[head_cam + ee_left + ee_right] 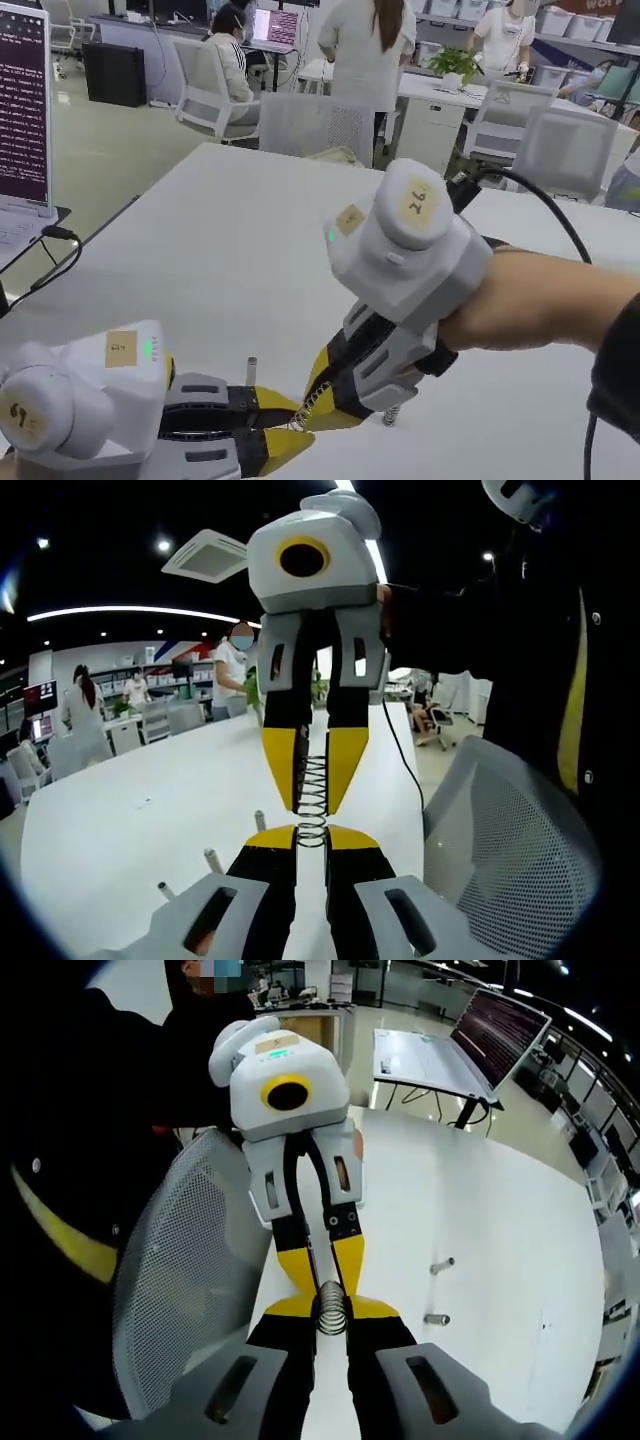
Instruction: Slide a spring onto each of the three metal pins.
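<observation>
**A:** What lies under you?

**B:** The broad white counter [220,260]. Three short metal pins [213,860] stand upright on it in a slanting row.

**A:** And your claws?

**B:** Your right claw [332,1308] and your left claw [311,838] meet tip to tip above the counter, beside the pins. In the left gripper view they sit just right of the pin row. Both are closed on the same spring. The left claw's yellow tips clamp one end and the right claw's yellow tips pinch the coils further along.

**A:** How does the spring look?

**B:** The spring [312,795] is thin, bright steel wire wound in an open coil. It runs straight between the two pairs of tips. In your right gripper view you see it end-on, as a small ring. It is on none of the pins, and it hangs apart from the nearest one.
</observation>
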A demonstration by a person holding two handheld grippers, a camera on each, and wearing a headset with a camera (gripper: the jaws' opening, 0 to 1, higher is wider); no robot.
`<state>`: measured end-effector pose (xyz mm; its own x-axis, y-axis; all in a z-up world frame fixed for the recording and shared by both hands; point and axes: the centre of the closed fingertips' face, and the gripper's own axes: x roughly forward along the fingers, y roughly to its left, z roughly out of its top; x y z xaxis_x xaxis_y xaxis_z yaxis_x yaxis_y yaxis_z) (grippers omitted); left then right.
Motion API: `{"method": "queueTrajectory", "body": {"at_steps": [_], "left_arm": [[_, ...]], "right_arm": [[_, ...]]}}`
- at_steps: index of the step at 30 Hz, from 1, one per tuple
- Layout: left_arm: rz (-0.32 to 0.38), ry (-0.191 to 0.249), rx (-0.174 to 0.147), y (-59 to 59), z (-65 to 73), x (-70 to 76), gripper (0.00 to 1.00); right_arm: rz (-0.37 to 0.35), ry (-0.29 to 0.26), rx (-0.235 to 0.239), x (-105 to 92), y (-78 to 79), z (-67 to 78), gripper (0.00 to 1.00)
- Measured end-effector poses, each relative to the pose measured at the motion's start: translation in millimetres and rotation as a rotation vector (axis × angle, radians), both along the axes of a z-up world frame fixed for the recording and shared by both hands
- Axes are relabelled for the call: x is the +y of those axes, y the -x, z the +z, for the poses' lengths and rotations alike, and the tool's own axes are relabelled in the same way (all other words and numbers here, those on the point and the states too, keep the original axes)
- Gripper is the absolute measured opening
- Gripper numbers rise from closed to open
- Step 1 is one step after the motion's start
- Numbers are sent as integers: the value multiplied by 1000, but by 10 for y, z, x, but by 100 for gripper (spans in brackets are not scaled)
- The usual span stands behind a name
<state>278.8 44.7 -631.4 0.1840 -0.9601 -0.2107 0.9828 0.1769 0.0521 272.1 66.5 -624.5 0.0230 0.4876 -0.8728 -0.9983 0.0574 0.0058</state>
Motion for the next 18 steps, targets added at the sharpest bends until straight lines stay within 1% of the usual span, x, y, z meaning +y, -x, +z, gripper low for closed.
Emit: {"method": "queueTrajectory", "body": {"at_steps": [4, 10, 15, 17, 18], "left_arm": [[-3, -1, -1, 4, -3, -23, 2], [-6, 0, -1, 9, -1, -44, 2], [-9, -11, -4, 22, -27, -54, 2], [-14, -15, 0, 34, -42, -55, 2], [-11, -17, -3, 31, -51, -59, 2]], "right_arm": [[-1, 24, 7, -5, 1, -4, 7], [8, 31, 8, 31, 17, 6, 7], [22, 54, 6, 26, 28, -24, 8], [22, 69, 12, 17, 39, -44, 8], [40, 76, -5, 18, 36, -53, 8]]}}
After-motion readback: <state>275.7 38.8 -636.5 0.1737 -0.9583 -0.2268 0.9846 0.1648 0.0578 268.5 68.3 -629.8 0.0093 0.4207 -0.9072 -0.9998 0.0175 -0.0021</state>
